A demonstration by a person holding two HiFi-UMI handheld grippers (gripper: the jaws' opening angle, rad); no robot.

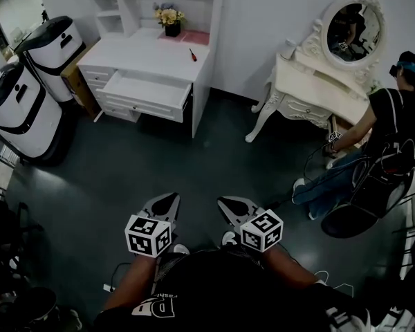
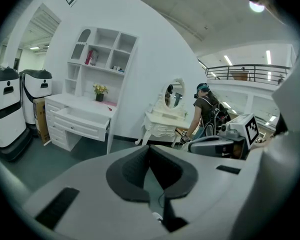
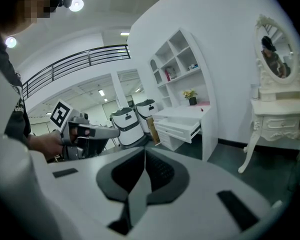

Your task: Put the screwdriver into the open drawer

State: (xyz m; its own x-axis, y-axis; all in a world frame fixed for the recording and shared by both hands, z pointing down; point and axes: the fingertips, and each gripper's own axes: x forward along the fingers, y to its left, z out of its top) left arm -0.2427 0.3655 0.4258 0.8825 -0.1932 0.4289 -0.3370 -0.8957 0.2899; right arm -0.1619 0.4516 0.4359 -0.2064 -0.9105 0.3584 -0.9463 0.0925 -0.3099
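Observation:
A red-handled screwdriver [image 1: 192,54] lies on top of the white desk [image 1: 142,57] at the far side of the room, to the right of the open drawer [image 1: 146,90]. My left gripper [image 1: 170,199] and right gripper [image 1: 223,202] are side by side low in the head view, well short of the desk, both shut and holding nothing. In the left gripper view the shut tips [image 2: 149,149] point toward the desk [image 2: 82,104], with its drawer [image 2: 82,118] pulled out. In the right gripper view the shut tips [image 3: 144,151] face the drawer [image 3: 179,127].
Two white, black-topped machines [image 1: 28,95] stand left of the desk. A white dressing table with an oval mirror [image 1: 325,81] stands to the right, with a person [image 1: 387,130] beside it. A flower pot [image 1: 171,21] sits on the desk. Dark floor [image 1: 166,164] lies between me and the desk.

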